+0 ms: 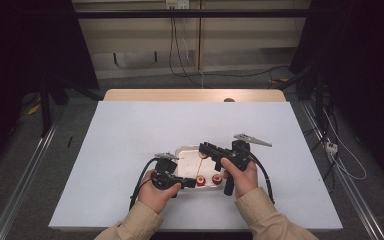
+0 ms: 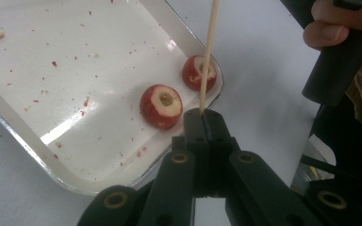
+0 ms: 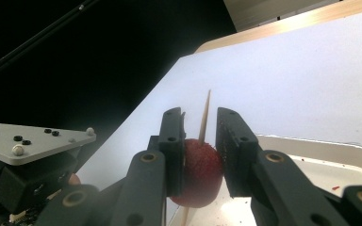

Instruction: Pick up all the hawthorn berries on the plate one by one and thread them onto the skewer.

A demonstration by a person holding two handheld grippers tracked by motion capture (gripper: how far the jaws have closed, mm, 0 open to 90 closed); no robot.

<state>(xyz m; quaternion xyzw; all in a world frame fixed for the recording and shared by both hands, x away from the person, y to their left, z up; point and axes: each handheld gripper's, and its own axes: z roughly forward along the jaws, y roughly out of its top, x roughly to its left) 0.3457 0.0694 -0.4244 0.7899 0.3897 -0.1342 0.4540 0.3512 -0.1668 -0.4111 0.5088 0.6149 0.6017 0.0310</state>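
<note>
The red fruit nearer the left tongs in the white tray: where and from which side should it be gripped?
Grip the red fruit across its round flanks, coming from above, judging by its pose. Its cored hole faces up, so tongs on the sides leave it free for the skewer. The white tray has a low rim, so a level approach looks awkward.

wooden table (image 1: pixel 130 94), white sheet (image 1: pixel 130 150) over it, white tray (image 1: pixel 186 151) on sheet

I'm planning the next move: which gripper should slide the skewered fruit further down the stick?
Right: the right gripper already clamps the red fruit, while the left gripper pins the skewer.
</note>
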